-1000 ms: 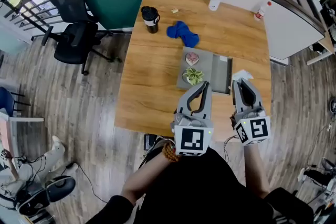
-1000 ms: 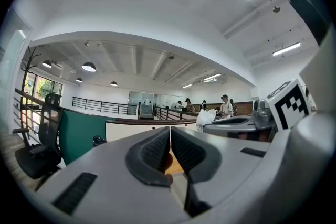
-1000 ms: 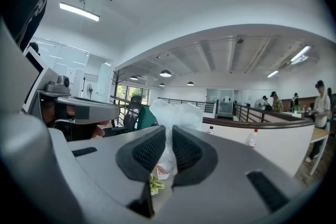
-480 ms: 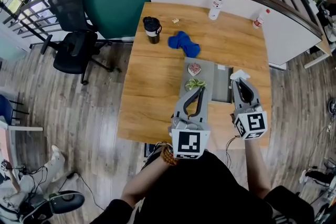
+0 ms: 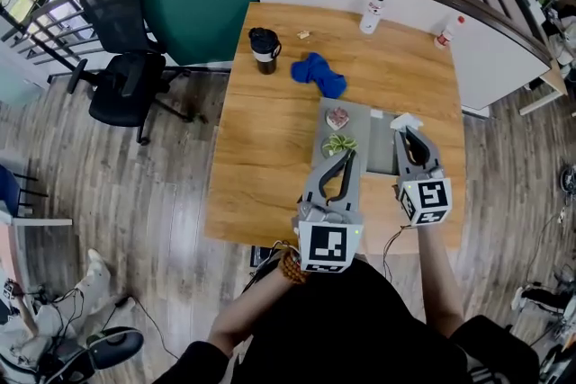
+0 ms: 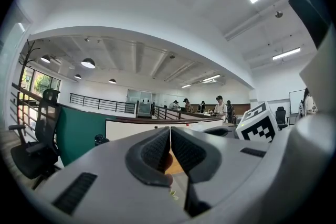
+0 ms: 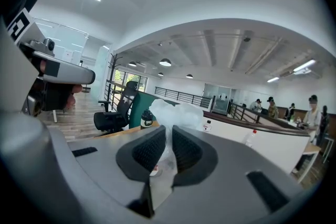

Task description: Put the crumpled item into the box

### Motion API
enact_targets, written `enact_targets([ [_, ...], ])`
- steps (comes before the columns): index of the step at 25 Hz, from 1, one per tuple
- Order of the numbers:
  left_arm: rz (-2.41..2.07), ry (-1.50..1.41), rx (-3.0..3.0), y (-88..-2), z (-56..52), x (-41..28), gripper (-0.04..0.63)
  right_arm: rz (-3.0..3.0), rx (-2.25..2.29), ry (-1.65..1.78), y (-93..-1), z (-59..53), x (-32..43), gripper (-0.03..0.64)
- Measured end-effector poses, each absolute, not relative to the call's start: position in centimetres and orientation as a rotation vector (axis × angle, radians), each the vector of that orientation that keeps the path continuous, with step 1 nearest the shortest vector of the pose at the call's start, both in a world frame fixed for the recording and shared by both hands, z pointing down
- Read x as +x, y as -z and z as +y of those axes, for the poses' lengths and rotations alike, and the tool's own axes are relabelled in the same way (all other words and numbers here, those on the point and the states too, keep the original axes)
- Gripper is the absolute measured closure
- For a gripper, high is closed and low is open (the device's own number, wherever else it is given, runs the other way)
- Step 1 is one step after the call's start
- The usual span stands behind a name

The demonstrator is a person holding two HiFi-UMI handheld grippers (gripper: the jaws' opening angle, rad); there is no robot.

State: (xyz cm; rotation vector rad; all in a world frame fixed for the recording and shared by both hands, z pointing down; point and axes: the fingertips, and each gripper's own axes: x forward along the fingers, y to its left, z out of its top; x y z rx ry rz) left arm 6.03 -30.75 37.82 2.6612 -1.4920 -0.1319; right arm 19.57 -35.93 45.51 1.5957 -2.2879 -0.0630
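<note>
Grip on the crumpled item (image 7: 176, 113) comes from our right gripper (image 5: 407, 132), jaws clamped on it at the right edge of the box (image 5: 367, 139), presumably for a drop, while our left gripper (image 6: 170, 136), jaws pressed together and empty, hangs clear alongside.

Nothing legible anywhere. Only black-and-white square marker patterns on the cubes of the left gripper (image 5: 346, 154) and right gripper (image 5: 407, 129). Pale label on the dark cup (image 5: 264, 49) near the tabletop's (image 5: 270, 157) far left corner, too small to read; likewise on both bottles (image 5: 370, 13) at the far edge.
</note>
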Motion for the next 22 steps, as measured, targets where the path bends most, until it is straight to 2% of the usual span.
enact_targets([
  [22,-1.557,0.058,2.614,-39.7,-31.7,7.7,0.571,-2.224,1.499,-0.093,-53.2,-40.6,24.5,0.571],
])
